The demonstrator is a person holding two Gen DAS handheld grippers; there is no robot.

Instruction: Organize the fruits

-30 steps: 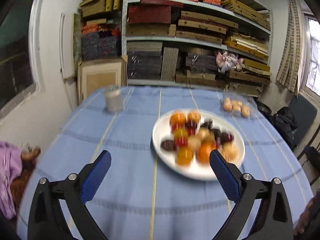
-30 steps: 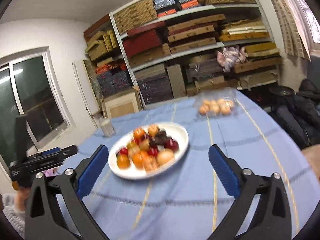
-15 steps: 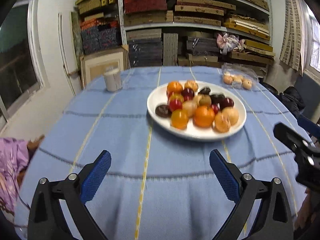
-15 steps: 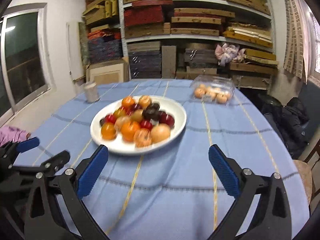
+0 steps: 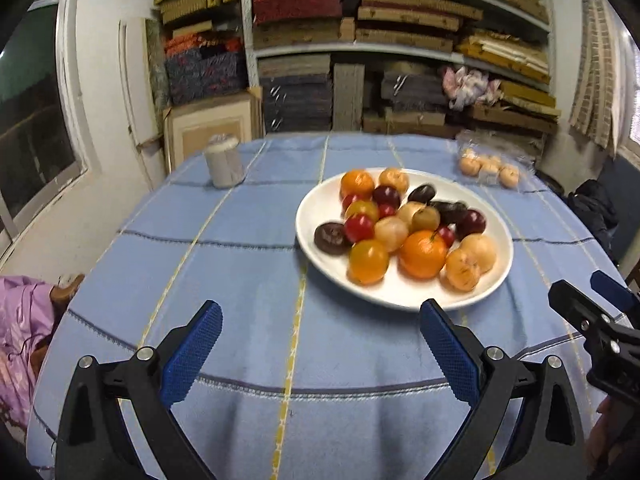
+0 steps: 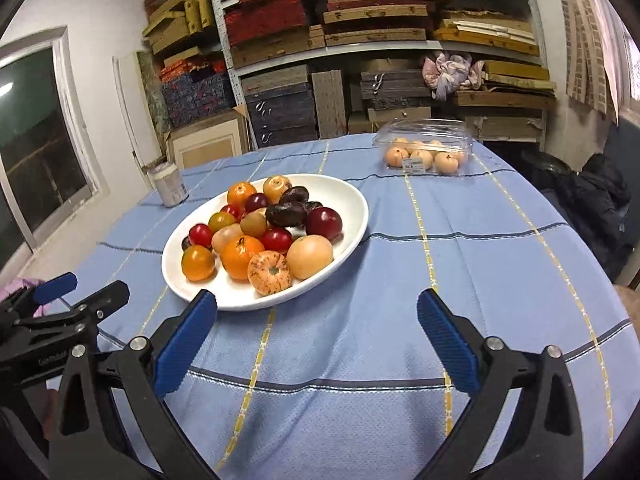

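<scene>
Both grippers hang over the near edge of the worktop (image 6: 460,240), which is covered in a blue checked cloth. The left gripper (image 5: 320,344) is spread wide with nothing between its pads; the right gripper (image 6: 318,336) is likewise spread and empty.

The mixed fruits (image 6: 260,236) lie heaped on a white plate (image 6: 348,196): oranges, red and dark plums, pale round fruits. More pale fruits sit in a clear plastic clamshell box (image 6: 426,148), well behind the plate. A grey jar (image 6: 168,184) stands off to the plate's left.

Whether this heap is the sorted result or awaits sorting cannot be settled. For any pick, I would favour an outer fruit, jaws astride its widest part, closing gently so that neighbours do not roll.
</scene>
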